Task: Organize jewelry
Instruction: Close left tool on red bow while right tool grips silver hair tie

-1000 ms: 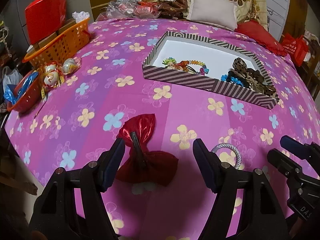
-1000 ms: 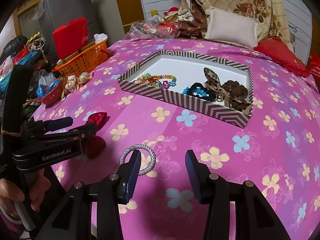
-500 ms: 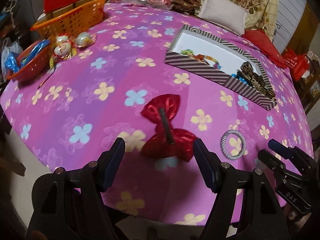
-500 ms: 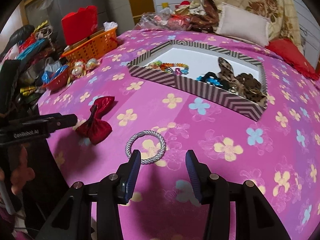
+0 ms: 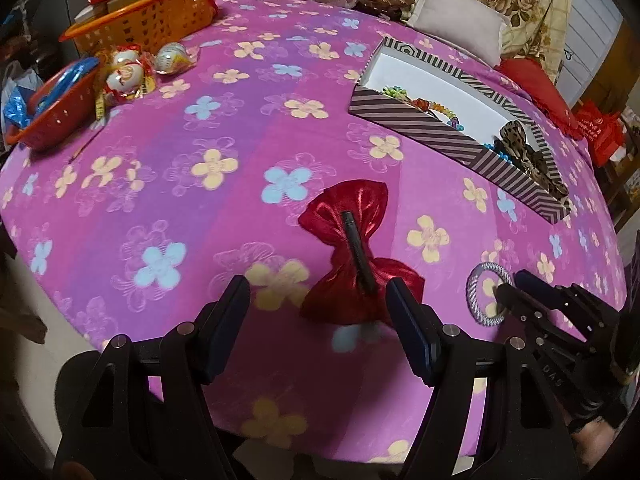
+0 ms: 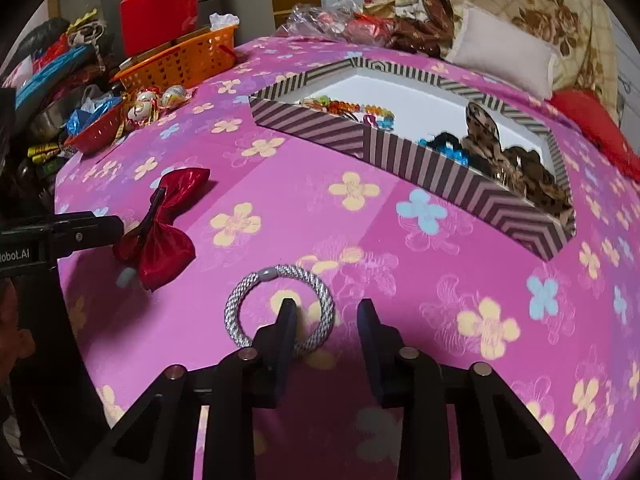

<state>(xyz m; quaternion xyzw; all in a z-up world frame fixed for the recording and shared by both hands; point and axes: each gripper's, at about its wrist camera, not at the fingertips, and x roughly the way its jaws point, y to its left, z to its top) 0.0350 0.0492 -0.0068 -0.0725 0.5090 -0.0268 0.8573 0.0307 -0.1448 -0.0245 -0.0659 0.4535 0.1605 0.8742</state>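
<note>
On the left gripper [image 6: 116, 226] we read only "obot.AI"; its fingers stand spread beside the shiny red satin bow [image 5: 352, 256], not touching it. Right of it lies the braided silver ring [image 6: 280, 308] on the flowered pink cloth [image 6: 280, 184]. The right gripper's [image 6: 326, 320] fingers, just narrowing, straddle its rim without pinching.

Open pink bedspread [image 6: 400, 264] from 12 to 3 o'clock of silver ring [image 6: 280, 304]. Blocked farther at 1 o'clock by striped box [image 6: 424, 168]; at 9 o'clock by red bow [image 6: 168, 220].
</note>
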